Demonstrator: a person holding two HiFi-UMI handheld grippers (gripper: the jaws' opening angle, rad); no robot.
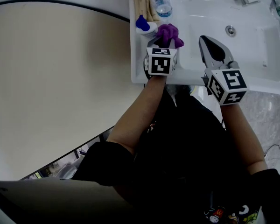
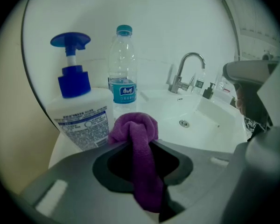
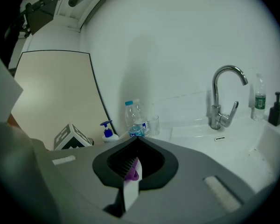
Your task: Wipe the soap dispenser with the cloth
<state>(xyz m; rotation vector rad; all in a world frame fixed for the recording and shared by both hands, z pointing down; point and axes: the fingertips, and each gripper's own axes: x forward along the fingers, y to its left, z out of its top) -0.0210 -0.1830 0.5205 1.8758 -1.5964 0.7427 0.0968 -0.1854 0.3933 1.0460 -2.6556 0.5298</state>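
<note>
One soap dispenser [image 1: 145, 26] stands upright on the left ledge of the sink [image 1: 137, 59], white body with a blue pump on top, so its long axis runs straight up. From my left gripper [image 1: 162, 42] it lies just to the left and a little farther away; in the left gripper view it fills the left of the scene, close ahead of the tips. I judge that gap is what the next move turns on: a short push forward and left should bring the cloth onto the bottle's flat side.

My left fingers are pinching the purple cloth [image 1: 169, 31], which bunches out past the tips and hangs down through the gap behind them. It sits near the dispenser, but I cannot tell whether it touches yet.

A water bottle [image 2: 123, 78] stands farther back, just right of the dispenser, close enough to get knocked on a wide stroke.

My right gripper [image 1: 204, 38] hovers over the basin, well right of the dispenser, fingers pressed together. A small purple bit shows between them; I cannot tell what it is. The left side is clearly the nearer.
</note>
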